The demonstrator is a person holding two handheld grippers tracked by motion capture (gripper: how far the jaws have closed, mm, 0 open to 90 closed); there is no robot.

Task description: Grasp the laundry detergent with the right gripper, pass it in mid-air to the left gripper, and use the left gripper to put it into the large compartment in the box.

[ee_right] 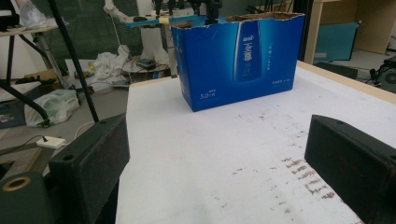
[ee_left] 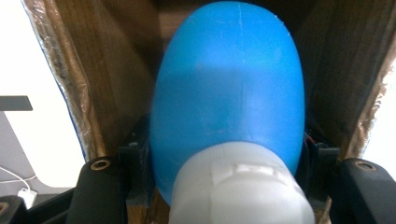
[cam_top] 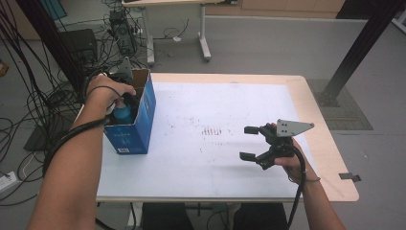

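Room: grey floor (cam_top: 268, 43), wooden-edged table (cam_top: 330, 158)
Black cables (cam_top: 28, 100) lie left of the left gripper; second desk (cam_top: 158, 2) beyond

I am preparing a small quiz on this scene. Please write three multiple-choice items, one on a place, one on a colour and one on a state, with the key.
1. Where is the blue bottle?
A. inside the blue box
B. flat on the table
C. in the right gripper

2. What colour is the bottle's cap?
A. red
B. white
C. black

3. How do the right gripper's jaws stand?
A. shut on a bottle
B. shut on the box
C. open, with nothing between them

Key: 1 A, the left gripper holds it between the box's cardboard walls. 2 B, the left gripper view shows it white. 3 C, the jaws stand apart above the bare table.
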